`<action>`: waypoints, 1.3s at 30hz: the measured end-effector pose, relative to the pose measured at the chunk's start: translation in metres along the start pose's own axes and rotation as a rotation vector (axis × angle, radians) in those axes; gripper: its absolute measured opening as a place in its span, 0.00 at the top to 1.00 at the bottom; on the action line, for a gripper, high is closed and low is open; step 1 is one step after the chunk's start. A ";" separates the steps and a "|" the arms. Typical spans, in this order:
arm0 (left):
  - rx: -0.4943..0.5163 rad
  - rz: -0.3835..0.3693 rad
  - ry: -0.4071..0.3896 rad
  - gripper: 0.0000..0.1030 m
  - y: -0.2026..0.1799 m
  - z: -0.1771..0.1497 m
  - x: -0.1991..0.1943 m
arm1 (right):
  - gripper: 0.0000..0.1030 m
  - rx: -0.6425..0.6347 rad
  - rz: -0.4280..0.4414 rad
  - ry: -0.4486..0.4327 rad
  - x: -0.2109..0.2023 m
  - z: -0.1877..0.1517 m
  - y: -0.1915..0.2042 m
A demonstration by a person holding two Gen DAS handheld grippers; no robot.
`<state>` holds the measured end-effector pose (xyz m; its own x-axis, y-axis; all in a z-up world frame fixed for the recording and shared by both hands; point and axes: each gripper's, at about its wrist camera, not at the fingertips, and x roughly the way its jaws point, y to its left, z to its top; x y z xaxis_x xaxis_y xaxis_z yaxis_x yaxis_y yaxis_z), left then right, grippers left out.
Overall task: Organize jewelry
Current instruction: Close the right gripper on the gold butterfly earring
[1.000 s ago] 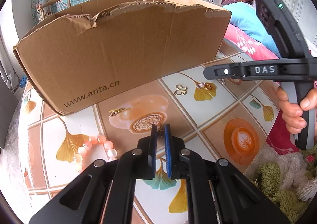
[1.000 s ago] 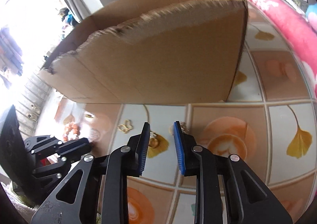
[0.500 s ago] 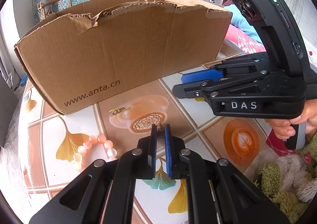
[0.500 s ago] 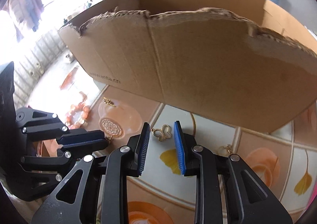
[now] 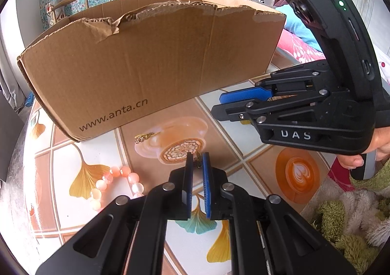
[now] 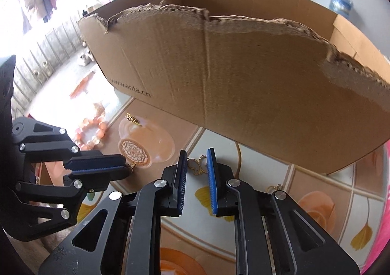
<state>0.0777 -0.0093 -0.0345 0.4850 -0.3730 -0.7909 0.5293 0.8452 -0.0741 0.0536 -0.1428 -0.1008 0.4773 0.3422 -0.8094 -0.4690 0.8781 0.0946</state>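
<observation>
— Sunny room, and that tabletop has leaf pictures. Where's the gold butterfly charm?

— Right at twelve o'clock from the right hand-held gripper, lying sideways between its half-open fingers. Nothing grabbed yet.

— And the left hand-held gripper?

— Nearly closed, pinching a tiny gold earring. It's level, pointing at the cardboard box.

The cardboard box walls off the tablecloth just beyond both tongs.
</observation>
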 end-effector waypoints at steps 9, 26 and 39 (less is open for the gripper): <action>0.003 0.001 -0.001 0.93 -0.001 0.000 0.000 | 0.86 0.061 0.021 -0.025 -0.014 -0.002 -0.017; 0.035 0.001 -0.011 0.97 -0.005 0.001 -0.006 | 0.86 0.136 0.032 -0.083 -0.063 -0.019 -0.047; 0.067 0.023 0.011 0.85 -0.007 0.008 0.007 | 0.86 0.143 0.049 -0.100 -0.069 -0.022 -0.048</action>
<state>0.0829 -0.0211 -0.0340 0.4903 -0.3494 -0.7984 0.5638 0.8258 -0.0151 0.0272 -0.2162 -0.0624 0.5315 0.4114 -0.7404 -0.3864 0.8957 0.2202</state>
